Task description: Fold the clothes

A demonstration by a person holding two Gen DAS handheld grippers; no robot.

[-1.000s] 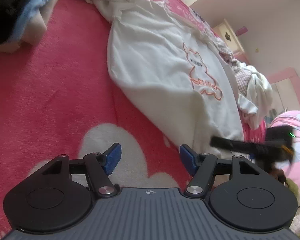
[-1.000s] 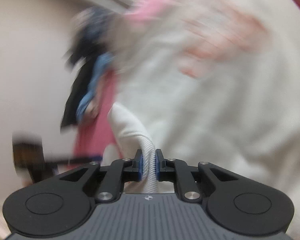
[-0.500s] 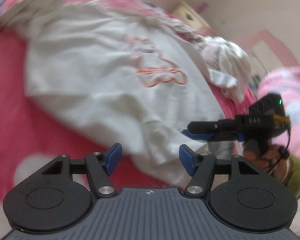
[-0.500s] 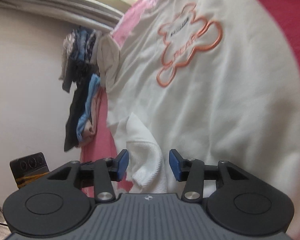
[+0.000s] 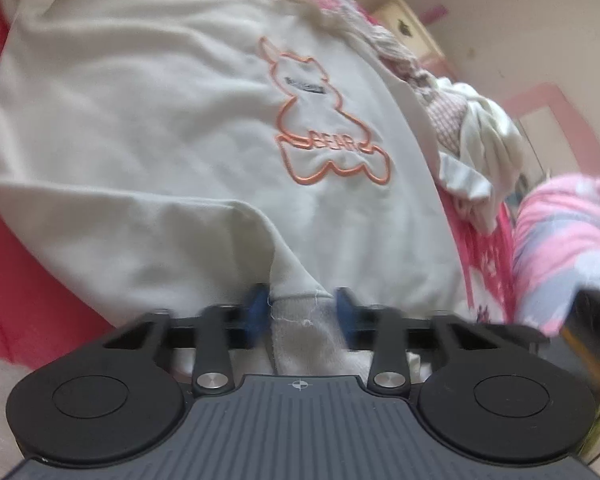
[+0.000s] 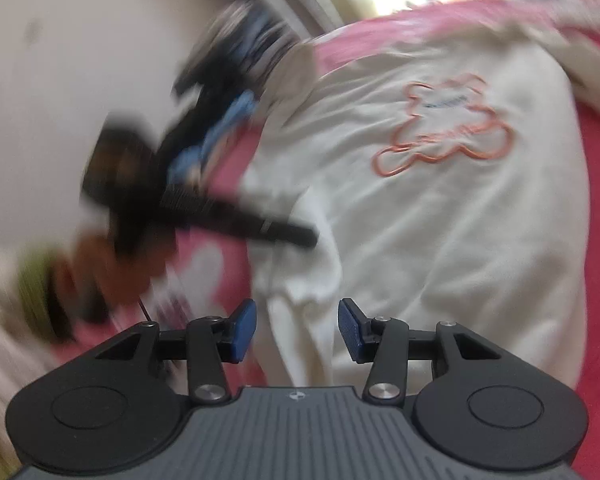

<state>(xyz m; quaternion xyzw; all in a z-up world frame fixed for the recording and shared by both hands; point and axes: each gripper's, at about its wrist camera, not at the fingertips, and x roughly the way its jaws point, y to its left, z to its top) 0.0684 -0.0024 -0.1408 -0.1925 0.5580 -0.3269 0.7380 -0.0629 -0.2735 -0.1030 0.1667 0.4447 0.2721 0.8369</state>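
A cream sweatshirt with an orange bear outline lies spread on a pink blanket. One sleeve is folded across its body, ending in a ribbed cuff. My left gripper has its blue pads on either side of that cuff, still a little apart. In the right wrist view the same sweatshirt shows, and my right gripper is open and empty over its lower edge. The left gripper appears there as a dark blur at the left.
A heap of light clothes lies at the right of the sweatshirt beside a pink patterned quilt. A pile of dark and blue clothes sits by the wall. A cream cabinet stands at the back.
My right gripper opened, let go of the cuff and drew back. My left gripper moved right over the sweatshirt and has narrowed around the folded sleeve's cuff.
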